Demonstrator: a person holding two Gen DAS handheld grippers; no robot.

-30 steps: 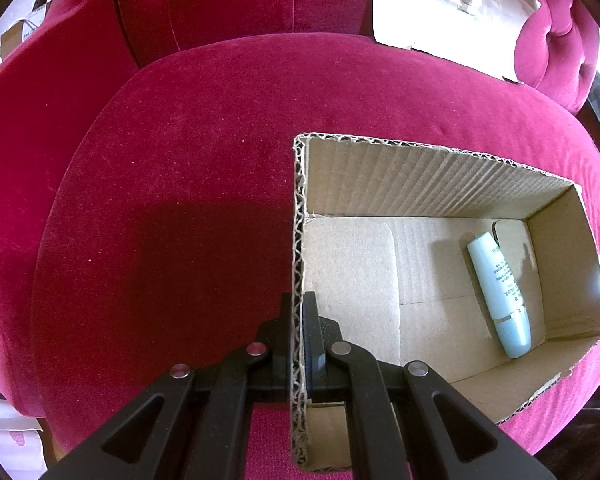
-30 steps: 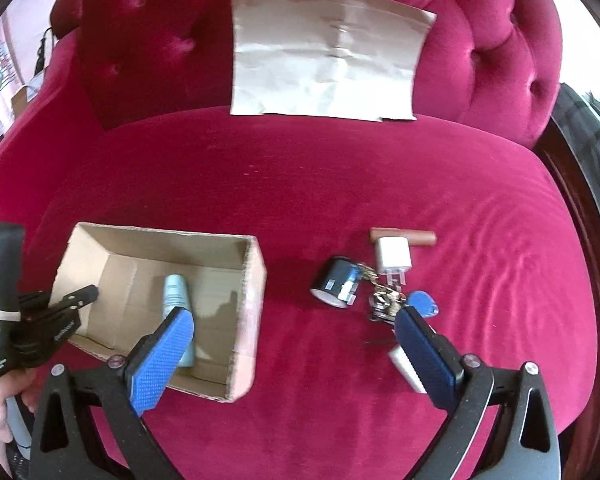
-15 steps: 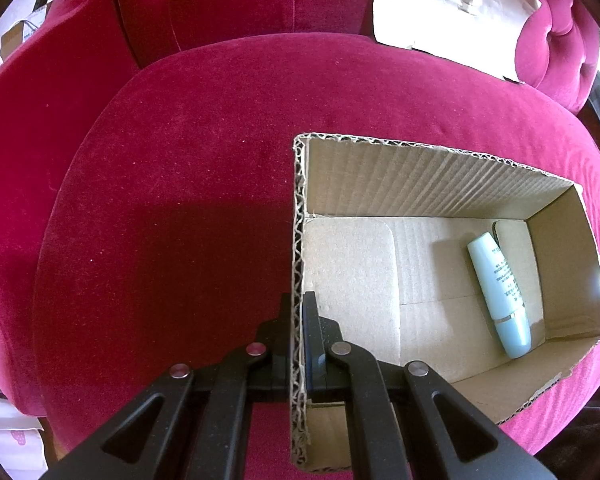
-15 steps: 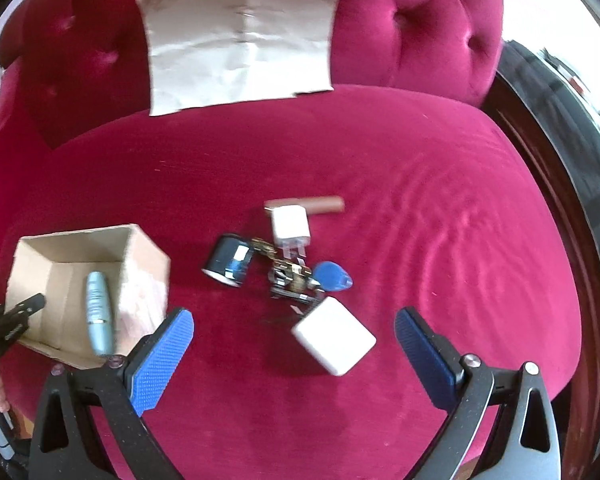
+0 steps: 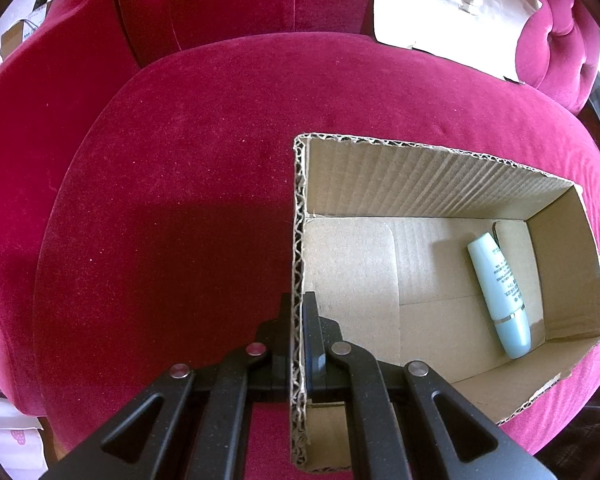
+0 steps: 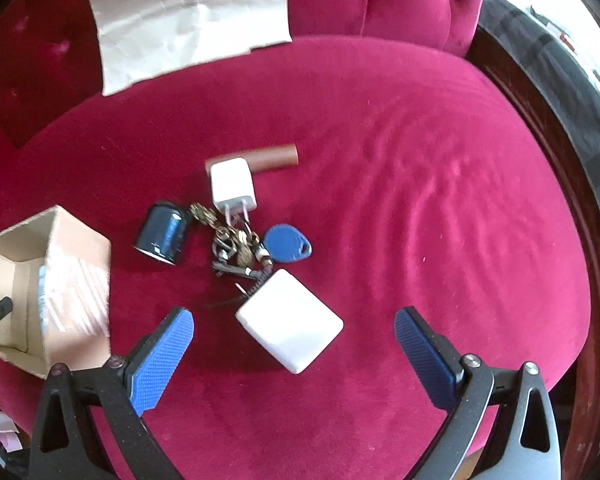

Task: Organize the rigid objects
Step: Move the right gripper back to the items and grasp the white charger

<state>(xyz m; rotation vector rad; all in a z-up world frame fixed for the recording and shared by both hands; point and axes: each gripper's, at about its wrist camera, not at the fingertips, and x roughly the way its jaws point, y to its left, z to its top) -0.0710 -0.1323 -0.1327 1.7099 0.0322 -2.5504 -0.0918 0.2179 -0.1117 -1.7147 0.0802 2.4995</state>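
Blue-padded right gripper (image 6: 294,352) fingers stand wide apart, holding nothing, w/ the white square charger (image 6: 290,321) lying between them, nearer the left pad. Step in hand looks like picking that charger: come straight down, centre it between the pads, square them to its flat sides since it sits diagonal, and lift clear of the keyring (image 6: 236,246) tangled just beyond its far corner. Beyond that: blue key fob (image 6: 287,245), dark round jar (image 6: 163,233), small white plug adapter (image 6: 233,185), brown tube (image 6: 274,157).

Left gripper (image 5: 299,332) fingers are clamped on the cardboard box (image 5: 420,176) wall; pale blue tube (image 5: 499,294) lies at the far right inside.

Vs a sec ago: right gripper went from over the box to over the pile, lower now; left gripper, box and tube are unchanged.
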